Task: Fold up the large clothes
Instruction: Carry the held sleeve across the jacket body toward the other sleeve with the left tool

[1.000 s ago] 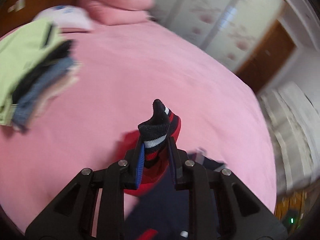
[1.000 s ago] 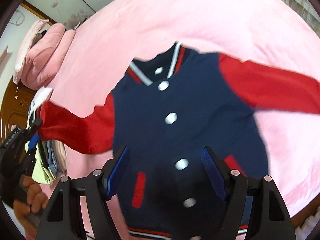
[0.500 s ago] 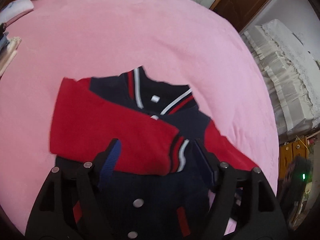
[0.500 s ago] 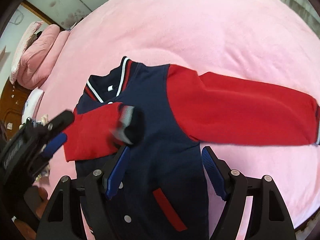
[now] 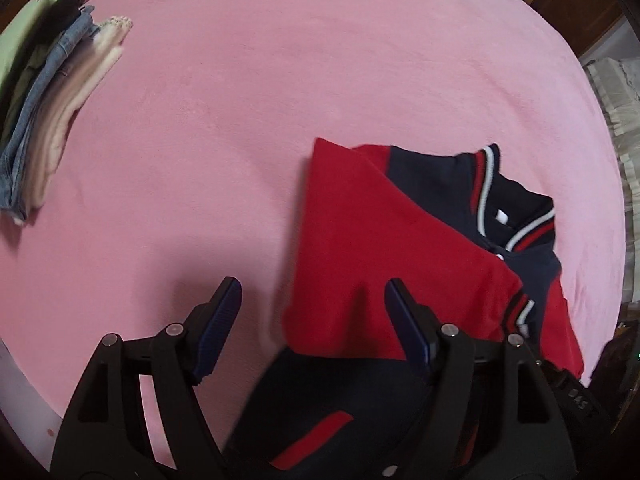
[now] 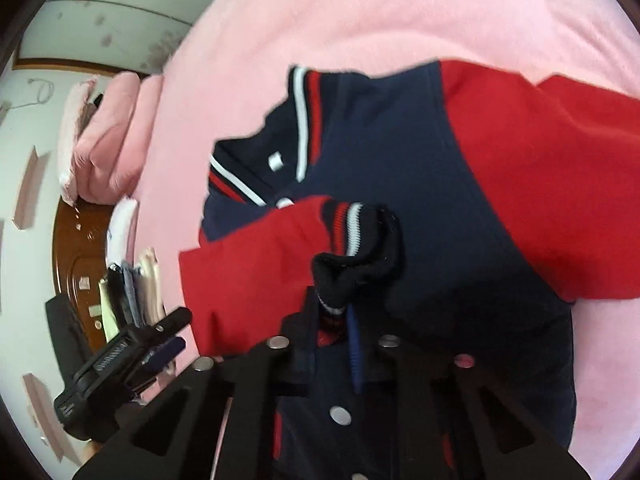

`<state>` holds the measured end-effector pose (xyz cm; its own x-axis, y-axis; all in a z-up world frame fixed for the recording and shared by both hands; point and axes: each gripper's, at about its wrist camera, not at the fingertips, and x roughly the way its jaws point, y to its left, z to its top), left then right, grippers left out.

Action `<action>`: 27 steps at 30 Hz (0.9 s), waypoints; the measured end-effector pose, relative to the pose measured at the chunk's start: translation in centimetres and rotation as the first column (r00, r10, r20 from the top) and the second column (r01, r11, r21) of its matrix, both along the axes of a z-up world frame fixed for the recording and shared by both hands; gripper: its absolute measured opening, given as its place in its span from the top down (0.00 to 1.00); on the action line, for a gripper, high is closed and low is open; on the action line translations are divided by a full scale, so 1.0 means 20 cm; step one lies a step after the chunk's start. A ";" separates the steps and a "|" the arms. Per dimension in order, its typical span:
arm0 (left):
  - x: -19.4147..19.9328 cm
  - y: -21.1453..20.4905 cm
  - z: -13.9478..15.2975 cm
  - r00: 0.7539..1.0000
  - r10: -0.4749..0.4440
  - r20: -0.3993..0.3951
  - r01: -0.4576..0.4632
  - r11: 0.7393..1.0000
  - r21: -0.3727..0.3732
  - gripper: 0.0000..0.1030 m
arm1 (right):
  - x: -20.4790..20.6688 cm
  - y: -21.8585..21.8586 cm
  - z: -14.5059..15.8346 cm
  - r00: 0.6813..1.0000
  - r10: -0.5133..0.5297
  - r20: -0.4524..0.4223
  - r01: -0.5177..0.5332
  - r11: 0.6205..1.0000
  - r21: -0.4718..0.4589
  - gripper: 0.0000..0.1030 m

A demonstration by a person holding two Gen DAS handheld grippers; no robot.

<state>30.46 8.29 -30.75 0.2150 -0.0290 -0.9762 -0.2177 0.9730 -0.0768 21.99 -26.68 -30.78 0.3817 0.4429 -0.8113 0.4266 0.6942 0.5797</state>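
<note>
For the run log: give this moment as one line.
jacket flat on pink bed | left gripper open, empty | right gripper shut on folded sleeve's cuff | other sleeve unfolded

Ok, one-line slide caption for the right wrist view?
Right gripper pinches the striped cuff of a red sleeve folded across the navy jacket on a pink bed.

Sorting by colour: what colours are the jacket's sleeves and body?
The jacket has red sleeves and a navy body, clearest in the right wrist view.

Open left gripper (image 5: 312, 320), jacket (image 5: 400, 248), pink bed (image 5: 240, 100)
</note>
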 end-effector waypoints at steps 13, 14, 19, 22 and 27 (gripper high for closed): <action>0.07 -0.12 -0.07 0.989 -0.147 -0.011 0.147 0.985 0.086 0.33 | -0.21 -0.19 0.13 0.984 -0.153 -0.087 0.126 0.957 -0.263 0.64; 0.07 -0.12 -0.04 0.988 -0.155 0.024 0.151 0.982 0.109 0.33 | -0.23 -0.21 0.15 0.978 -0.186 -0.098 0.148 0.941 -0.305 0.50; 0.03 -0.20 0.10 0.949 -0.289 0.129 0.283 0.957 0.061 0.63 | -0.28 -0.19 0.37 0.980 -0.171 0.096 0.197 0.863 -0.465 0.44; 0.04 -0.30 0.07 0.915 -0.388 0.107 0.394 0.918 -0.044 0.80 | -0.22 -0.13 0.39 0.987 -0.055 0.154 0.106 0.932 -0.347 0.70; 0.05 -0.46 -0.15 0.917 -0.398 0.000 0.397 0.916 -0.055 0.97 | -0.05 0.09 0.16 0.990 0.092 0.109 -0.078 0.990 -0.120 0.94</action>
<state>31.55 -0.98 -33.75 0.1643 -0.1609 -0.9732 0.1853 0.9741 -0.1298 21.01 -24.95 -27.63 0.4395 0.3836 -0.8122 0.2989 0.7903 0.5349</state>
